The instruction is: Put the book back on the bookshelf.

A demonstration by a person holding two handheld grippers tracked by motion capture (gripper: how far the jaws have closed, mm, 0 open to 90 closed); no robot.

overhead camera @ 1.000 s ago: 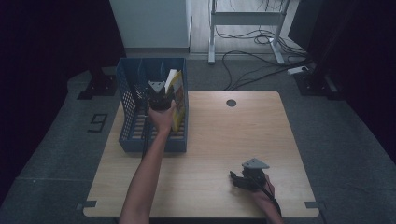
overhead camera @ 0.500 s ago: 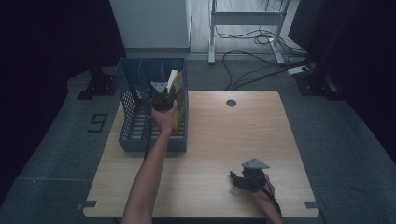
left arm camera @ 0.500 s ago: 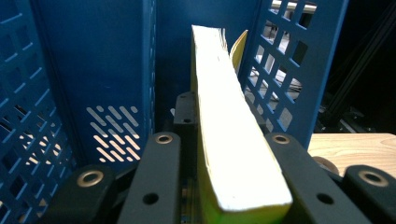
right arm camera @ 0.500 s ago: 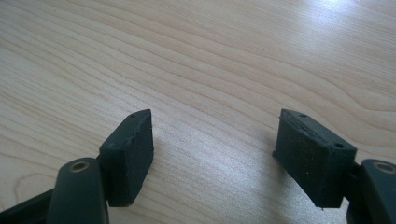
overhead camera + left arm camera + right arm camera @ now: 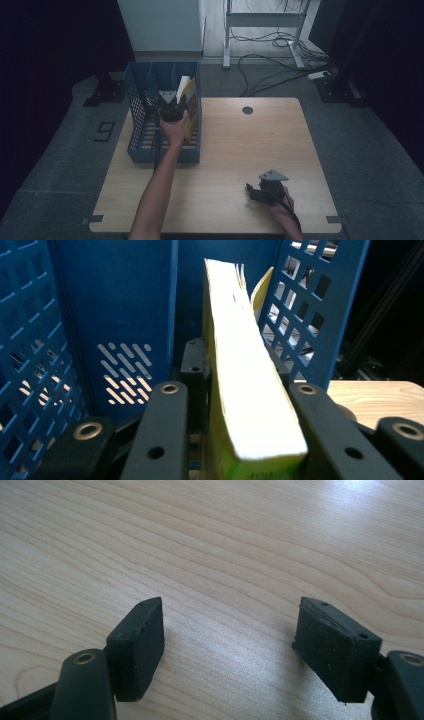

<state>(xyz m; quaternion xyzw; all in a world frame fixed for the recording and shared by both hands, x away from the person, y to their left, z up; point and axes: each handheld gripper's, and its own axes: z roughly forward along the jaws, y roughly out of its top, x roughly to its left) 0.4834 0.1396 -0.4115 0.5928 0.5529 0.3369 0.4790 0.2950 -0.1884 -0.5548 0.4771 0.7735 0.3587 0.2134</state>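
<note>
**Yellow paperback, gripped by its edge inside the blue rack**

Pale wood grain runs smooth across the light wooden table (image 5: 235, 145), and on its left part stands the blue perforated plastic file rack (image 5: 145, 135), stiff-walled and split by upright dividers. In its right-hand compartment stands the thick yellow-covered paperback book (image 5: 245, 390), page edges toward me.

My left gripper (image 5: 235, 430) has its jaws closed on the book's near edge, one on each cover. I judge it moderately heavy and a little floppy: the pages can fan, and the glossy cover may slide, so a hold low and near the spine would suit best.

My right gripper (image 5: 240, 640) rests just above bare table at the near right, jaws wide apart and empty.
</note>
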